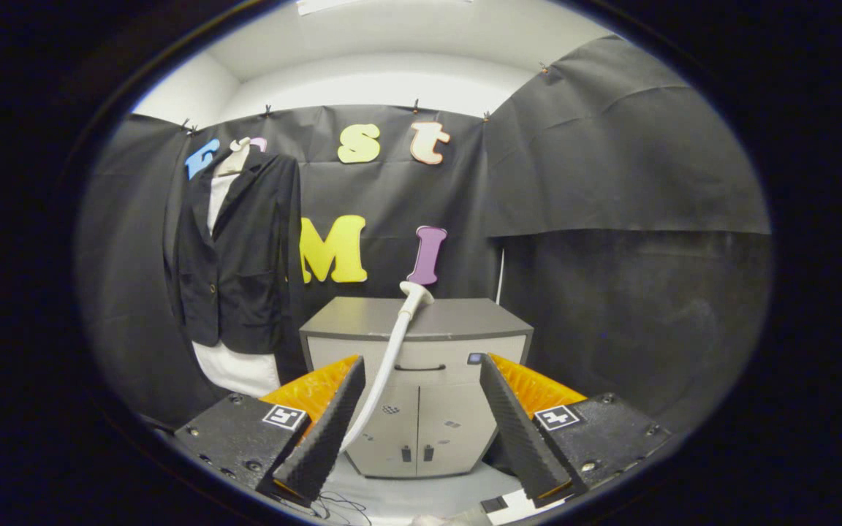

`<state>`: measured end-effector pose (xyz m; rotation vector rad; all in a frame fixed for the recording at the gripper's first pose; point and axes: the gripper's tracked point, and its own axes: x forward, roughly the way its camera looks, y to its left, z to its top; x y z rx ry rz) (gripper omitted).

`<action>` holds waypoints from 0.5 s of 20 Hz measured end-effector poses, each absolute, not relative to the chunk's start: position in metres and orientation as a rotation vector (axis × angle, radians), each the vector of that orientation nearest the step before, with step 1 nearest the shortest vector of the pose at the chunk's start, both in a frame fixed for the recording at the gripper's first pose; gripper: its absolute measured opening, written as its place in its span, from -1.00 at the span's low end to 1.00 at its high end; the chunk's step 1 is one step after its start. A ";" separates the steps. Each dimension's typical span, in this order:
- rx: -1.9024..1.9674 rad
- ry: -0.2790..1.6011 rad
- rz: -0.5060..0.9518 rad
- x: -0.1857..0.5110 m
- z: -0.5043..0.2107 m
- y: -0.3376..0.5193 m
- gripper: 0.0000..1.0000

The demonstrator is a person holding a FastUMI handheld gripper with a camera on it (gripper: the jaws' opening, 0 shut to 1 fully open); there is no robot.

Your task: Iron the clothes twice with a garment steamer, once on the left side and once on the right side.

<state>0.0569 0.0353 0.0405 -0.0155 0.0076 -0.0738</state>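
Steamer (415,294) white w/ hose, beyond open gripper (421,380).

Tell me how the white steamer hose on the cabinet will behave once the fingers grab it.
The steamer head rests on the grey cabinet, and its hose droops in a curve, so it will probably flex and trail rather than stay stiff. Its smooth round surface may slip or roll. The gripper is open, its fingers not touching it.
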 end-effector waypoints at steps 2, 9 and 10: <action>-0.042 0.004 -0.091 0.079 0.054 0.036 0.97; -0.037 0.048 -0.019 0.213 0.089 0.042 0.97; -0.026 0.070 -0.008 0.237 0.090 0.041 0.97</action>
